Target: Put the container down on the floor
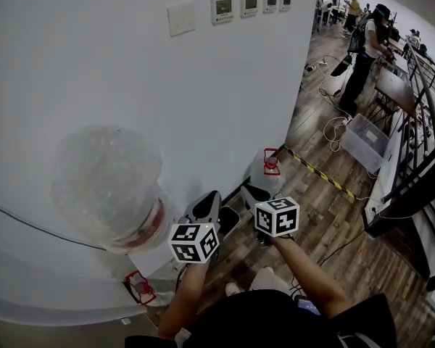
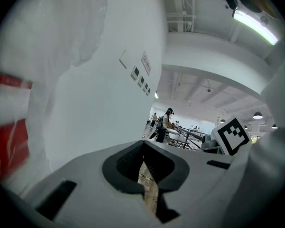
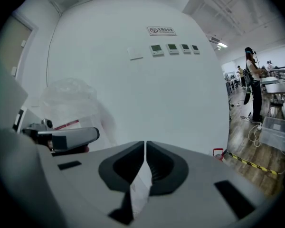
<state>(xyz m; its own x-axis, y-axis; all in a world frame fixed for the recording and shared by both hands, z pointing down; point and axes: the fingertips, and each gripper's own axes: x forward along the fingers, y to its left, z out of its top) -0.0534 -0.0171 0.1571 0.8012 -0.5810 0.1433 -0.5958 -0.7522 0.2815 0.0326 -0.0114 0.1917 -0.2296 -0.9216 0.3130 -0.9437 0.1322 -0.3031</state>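
Both grippers, left (image 2: 143, 148) and right (image 3: 145, 146), are closed on nothing. The translucent plastic-wrapped container with a red band (image 1: 105, 183) is mid-left in the head view, beside the left gripper. Open wide, clamp its rim firmly, and lower it upright.

Bright even light, fisheye-warped, dark corners.

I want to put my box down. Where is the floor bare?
The wood floor is bare on the near side of the striped tape, right of the small white bin. It is crowded farther off: cables lie beside the grey crate, and a person stands there.
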